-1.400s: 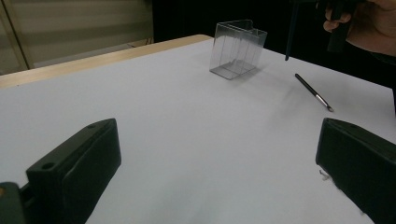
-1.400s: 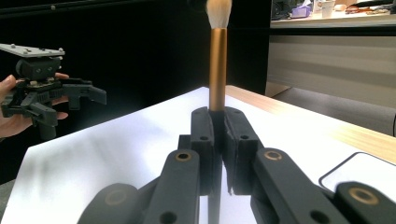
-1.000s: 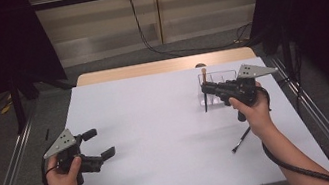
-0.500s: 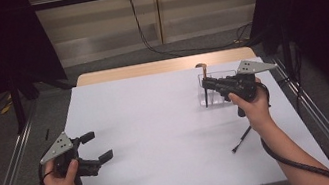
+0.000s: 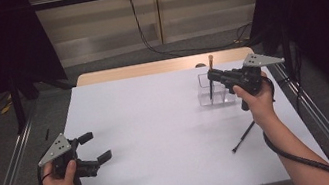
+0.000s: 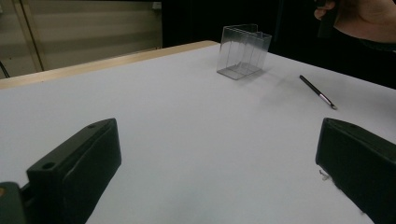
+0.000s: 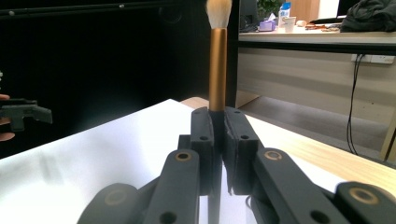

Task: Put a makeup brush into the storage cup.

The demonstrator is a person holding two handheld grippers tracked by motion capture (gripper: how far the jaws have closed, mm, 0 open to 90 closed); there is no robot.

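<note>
Near the table's front edge, the left gripper (image 5: 93,148) idles with jaws spread wide and empty. Beyond it a second brush (image 5: 244,137) lies flat. Farther back, the right gripper (image 5: 211,77) clamps a gold-ferruled makeup brush (image 7: 218,60) upright, bristles up, above the clear organizer (image 5: 206,98), apparently for slotting in.

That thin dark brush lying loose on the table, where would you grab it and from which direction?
Grab the dark brush around the middle of its thin handle, coming straight down from above. It lies flat on the white table, apart from the clear holder, so jaws set across its length can close on both sides. The open left gripper is free; that is my guess.
</note>
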